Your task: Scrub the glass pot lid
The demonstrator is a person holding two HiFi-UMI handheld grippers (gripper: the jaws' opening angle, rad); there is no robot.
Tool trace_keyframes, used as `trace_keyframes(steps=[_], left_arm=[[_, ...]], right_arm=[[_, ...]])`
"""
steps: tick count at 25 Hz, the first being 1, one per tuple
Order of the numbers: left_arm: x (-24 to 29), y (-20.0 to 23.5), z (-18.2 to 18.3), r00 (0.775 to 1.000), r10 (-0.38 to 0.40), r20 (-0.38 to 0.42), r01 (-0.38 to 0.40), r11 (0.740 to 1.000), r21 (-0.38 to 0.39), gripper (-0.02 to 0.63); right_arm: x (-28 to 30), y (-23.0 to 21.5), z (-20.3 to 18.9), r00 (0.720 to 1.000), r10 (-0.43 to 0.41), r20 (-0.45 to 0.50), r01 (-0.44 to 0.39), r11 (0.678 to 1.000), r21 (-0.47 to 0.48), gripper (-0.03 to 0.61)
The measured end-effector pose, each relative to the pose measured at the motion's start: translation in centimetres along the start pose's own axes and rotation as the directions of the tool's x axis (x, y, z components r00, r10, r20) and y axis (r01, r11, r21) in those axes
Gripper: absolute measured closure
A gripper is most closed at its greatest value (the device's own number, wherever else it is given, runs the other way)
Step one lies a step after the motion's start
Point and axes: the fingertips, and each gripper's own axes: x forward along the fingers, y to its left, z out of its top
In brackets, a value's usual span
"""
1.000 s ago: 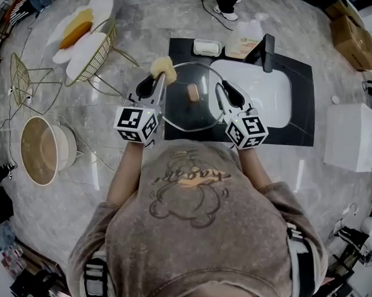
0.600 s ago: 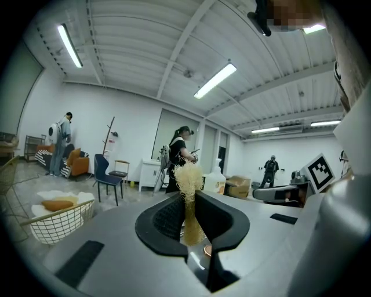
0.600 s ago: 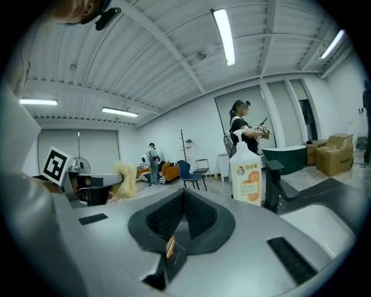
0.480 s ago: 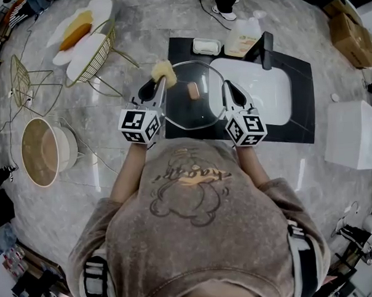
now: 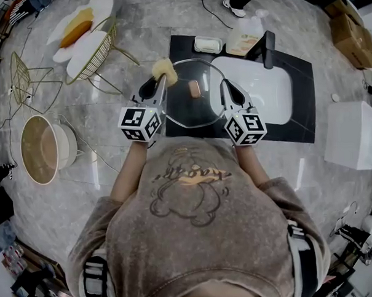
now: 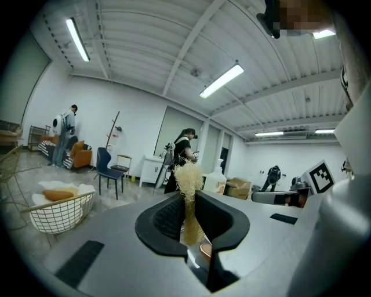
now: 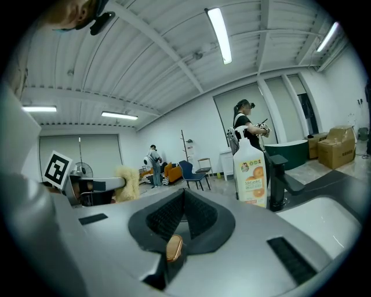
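A yellow loofah sponge point(image 5: 164, 69) is pinched between the closed fingers of the left gripper point(image 5: 159, 82), at the upper-left edge of the glass pot lid point(image 5: 187, 111). The lid is seen at the centre of the head view, over the black counter point(image 5: 301, 118) and just left of the white sink point(image 5: 263, 92). Its copper knob point(image 5: 194, 88) is seen between the 2 grippers, and its right rim is clamped by the right gripper point(image 5: 223, 88), whose fingers are pressed together on it.

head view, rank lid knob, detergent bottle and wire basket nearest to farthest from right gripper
1. lid knob, just left of the right gripper
2. detergent bottle, ahead and slightly right
3. wire basket, far left
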Motion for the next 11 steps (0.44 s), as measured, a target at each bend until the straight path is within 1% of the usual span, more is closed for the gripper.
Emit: trace_keyframes(steps=[4, 11], left_arm=[[0.07, 0.04, -0.32, 1.0, 0.001, -0.011, -0.001, 1.0, -0.009, 0.559], [0.24, 0.38, -0.56, 1.0, 0.008, -0.014, -0.008, 1.0, -0.016, 0.558]], right_arm=[[0.04, -0.14, -0.17, 1.0, -0.002, -0.006, 0.002, 1.0, 0.013, 0.578], [0.42, -0.16, -0.62, 1.0, 0.004, -0.024, -0.004, 1.0, -0.001, 0.578]])
